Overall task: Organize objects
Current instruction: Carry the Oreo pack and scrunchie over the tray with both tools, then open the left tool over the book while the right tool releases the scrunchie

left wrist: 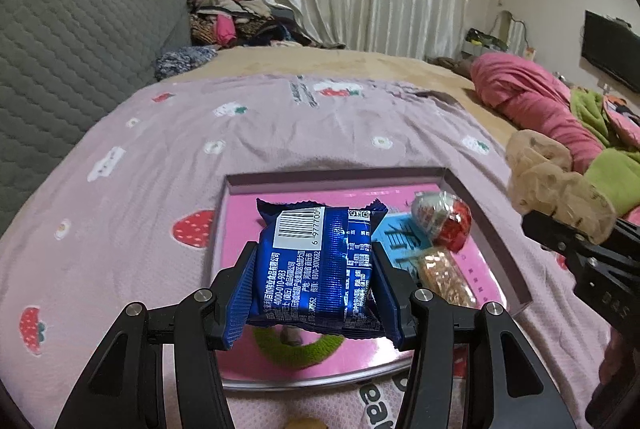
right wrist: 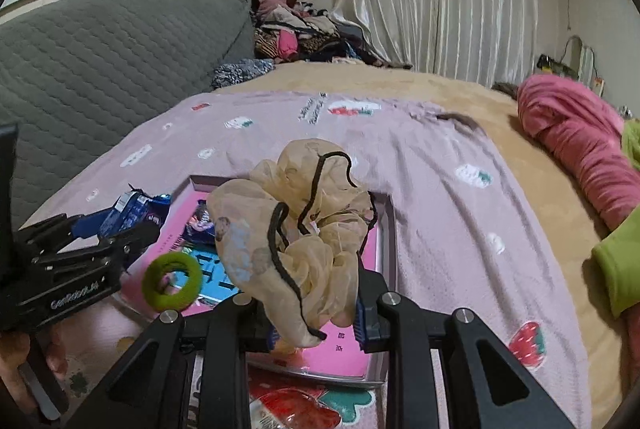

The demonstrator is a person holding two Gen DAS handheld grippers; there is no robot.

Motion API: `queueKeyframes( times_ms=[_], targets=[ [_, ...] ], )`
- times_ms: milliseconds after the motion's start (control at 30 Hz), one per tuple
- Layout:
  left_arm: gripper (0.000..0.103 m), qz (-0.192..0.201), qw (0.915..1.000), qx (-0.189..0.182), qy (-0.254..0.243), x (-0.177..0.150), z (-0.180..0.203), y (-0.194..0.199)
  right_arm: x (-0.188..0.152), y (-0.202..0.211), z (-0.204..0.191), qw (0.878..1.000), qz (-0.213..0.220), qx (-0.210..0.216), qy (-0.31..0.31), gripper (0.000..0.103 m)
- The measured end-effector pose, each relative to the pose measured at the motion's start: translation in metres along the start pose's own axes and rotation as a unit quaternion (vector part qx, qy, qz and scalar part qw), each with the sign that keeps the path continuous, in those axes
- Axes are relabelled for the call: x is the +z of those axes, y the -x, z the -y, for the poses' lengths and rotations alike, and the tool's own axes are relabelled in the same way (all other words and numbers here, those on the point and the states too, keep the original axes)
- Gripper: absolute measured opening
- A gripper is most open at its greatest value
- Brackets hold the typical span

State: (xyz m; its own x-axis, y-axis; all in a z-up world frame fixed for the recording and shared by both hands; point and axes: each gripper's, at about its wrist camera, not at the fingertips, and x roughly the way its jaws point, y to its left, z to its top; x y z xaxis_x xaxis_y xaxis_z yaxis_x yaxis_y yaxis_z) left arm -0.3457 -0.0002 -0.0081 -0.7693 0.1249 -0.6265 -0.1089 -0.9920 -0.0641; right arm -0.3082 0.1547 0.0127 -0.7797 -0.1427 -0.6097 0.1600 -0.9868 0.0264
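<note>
My left gripper (left wrist: pixel 316 293) is shut on a blue snack packet (left wrist: pixel 320 269) and holds it above the pink tray (left wrist: pixel 486 229) on the bed. My right gripper (right wrist: pixel 316 325) is shut on a beige scrunchie (right wrist: pixel 296 225) with a black cord, held above the tray's right part (right wrist: pixel 386 229). In the tray lie a green hair ring (right wrist: pixel 172 283), a red-and-silver wrapped sweet (left wrist: pixel 444 219) and a gold wrapped snack (left wrist: pixel 444 279). The right gripper with the scrunchie (left wrist: pixel 560 185) shows at the right of the left wrist view. The left gripper with the packet (right wrist: pixel 128 213) shows at the left of the right wrist view.
The tray lies on a lilac strawberry-print blanket (left wrist: pixel 280 133) over a tan bed. A grey quilted headboard (left wrist: pixel 72 61) stands at the left. Pink and green bedding (left wrist: pixel 540 101) lies at the right. A red packet (right wrist: pixel 292 413) lies on the blanket by the tray's near edge.
</note>
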Motion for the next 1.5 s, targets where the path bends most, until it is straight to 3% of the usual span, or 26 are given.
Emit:
queueKeyframes(
  times_ms=[133,367,800,1167,1400,1500],
  targets=[
    [0.055,-0.016,0.9997,-0.017,-0.012,-0.009,0.009,-0.017,-0.01,-0.013,0.003,1.0,-0.002,0.001,-0.004,0.028],
    [0.055,-0.029,0.9986,-0.004,-0.043,-0.019,0.028,-0.039,-0.019,-0.031,0.004,1.0,-0.021,-0.001,0.017,0.028],
    [0.055,-0.052,0.9977,-0.004,-0.042,-0.025,0.028,-0.052,-0.034,-0.069,0.01,0.996,-0.082,-0.013,0.018,0.028],
    [0.056,-0.072,0.9968,0.005,-0.032,-0.029,0.02,-0.064,-0.039,-0.077,0.009,0.995,-0.098,-0.019,0.01,0.028],
    [0.057,-0.075,0.9968,0.006,-0.028,-0.03,0.018,-0.065,-0.038,-0.076,0.009,0.995,-0.097,-0.021,0.01,0.043],
    [0.063,-0.072,0.9968,0.015,-0.031,-0.03,0.018,-0.064,-0.038,-0.075,0.01,0.995,-0.096,-0.024,0.01,0.05]
  ],
)
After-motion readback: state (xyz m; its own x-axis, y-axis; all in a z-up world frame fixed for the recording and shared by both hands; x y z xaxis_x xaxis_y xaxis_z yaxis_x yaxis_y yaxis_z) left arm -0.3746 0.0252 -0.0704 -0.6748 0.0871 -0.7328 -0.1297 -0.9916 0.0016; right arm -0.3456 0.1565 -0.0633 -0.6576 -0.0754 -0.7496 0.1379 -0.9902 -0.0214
